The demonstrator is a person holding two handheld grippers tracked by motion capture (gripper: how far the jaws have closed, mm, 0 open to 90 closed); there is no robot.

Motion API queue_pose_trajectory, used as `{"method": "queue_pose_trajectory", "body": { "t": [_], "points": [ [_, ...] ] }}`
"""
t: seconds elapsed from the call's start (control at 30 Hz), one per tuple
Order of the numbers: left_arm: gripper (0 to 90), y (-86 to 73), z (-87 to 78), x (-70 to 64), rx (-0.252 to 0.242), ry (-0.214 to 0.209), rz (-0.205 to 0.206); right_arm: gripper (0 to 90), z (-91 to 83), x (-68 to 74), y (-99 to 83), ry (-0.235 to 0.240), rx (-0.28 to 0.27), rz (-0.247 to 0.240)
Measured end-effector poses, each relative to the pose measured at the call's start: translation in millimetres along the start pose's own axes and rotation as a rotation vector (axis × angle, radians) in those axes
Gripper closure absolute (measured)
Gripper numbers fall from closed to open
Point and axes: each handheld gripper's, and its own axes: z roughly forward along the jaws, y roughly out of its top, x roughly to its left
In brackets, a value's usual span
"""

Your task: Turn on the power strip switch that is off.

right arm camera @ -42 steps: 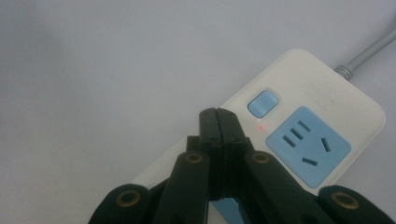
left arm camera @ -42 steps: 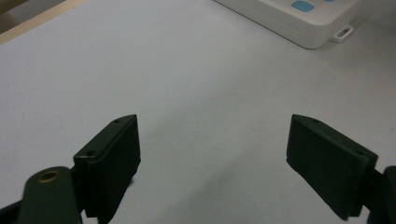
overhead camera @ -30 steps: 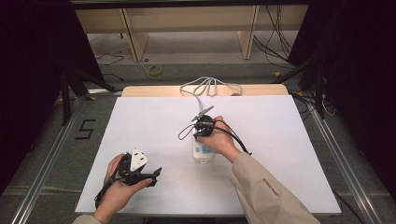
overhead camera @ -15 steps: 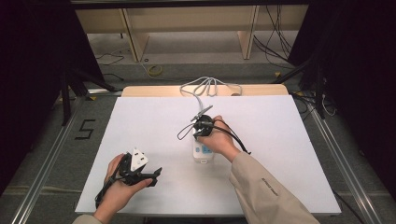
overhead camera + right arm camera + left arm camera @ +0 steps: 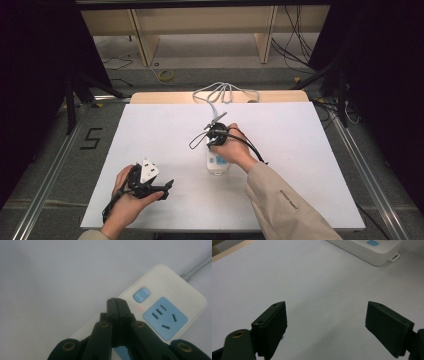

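A white power strip [image 5: 218, 164] lies at the middle of the white table [image 5: 310, 150], its grey cable [image 5: 220, 95] looping toward the far edge. My right gripper [image 5: 214, 144] hangs over the strip's far end. In the right gripper view its jaws are pressed shut with nothing between them [image 5: 116, 301], tips just left of the blue switch [image 5: 141, 294]. A small red light [image 5: 140, 308] glows beside a blue socket [image 5: 165, 318]. My left gripper [image 5: 166, 189] rests open near the front left, jaws wide apart [image 5: 325, 307], with a corner of the power strip [image 5: 372, 252] beyond them.
The table sits on a floor with metal rails [image 5: 50, 165] at both sides. A wooden shelf frame [image 5: 145, 40] and loose cables [image 5: 295, 30] lie behind the far edge. Bare white table surface spreads to the left and right of the strip.
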Motion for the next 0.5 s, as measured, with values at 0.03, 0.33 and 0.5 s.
{"method": "queue_pose_trajectory", "body": {
  "t": [0.03, 0.33, 0.5],
  "points": [
    [17.3, 0.0, 0.1, -0.1, -0.001, 0.000, 0.000, 90.0, -0.3, 0.0, 0.4, -0.002, 0.006, -0.005],
    [17.3, 0.2, 0.1, -0.4, 0.000, -0.001, 0.000, 90.0, -0.1, 0.9, 1.9, -0.008, 0.016, -0.003],
    [17.3, 0.1, 0.3, -0.3, -0.001, 0.000, -0.001, 90.0, 0.0, 0.6, 3.3, -0.005, 0.026, 0.001]
  ]
}}
